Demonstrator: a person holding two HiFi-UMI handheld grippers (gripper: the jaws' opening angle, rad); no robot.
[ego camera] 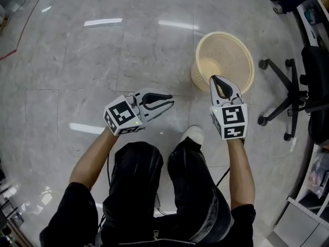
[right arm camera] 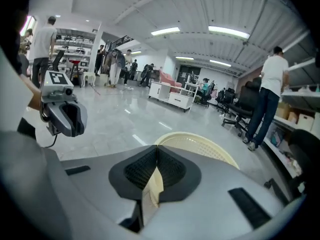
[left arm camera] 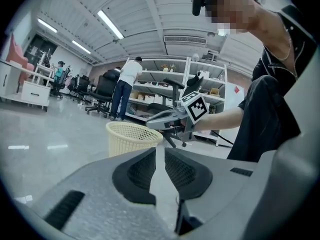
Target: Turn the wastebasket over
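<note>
Beside the wastebasket (ego camera: 226,55), an office chair (ego camera: 297,94) (wheeled) stands apart.

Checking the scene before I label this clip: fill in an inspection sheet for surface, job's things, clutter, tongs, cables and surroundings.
Surface: glossy grey tiled floor.
Job's things: cream mesh wastebasket upright on the floor, mouth up, empty.
Clutter: nothing seen near the wastebasket.
Tongs: left tongs slightly open, empty, apart from the wastebasket; right tongs shut at its near rim; whether they pinch it cannot be told.
Cables: thin black lead beside the right forearm.
Surroundings: office chair at right; shelving and standing people farther off.
</note>
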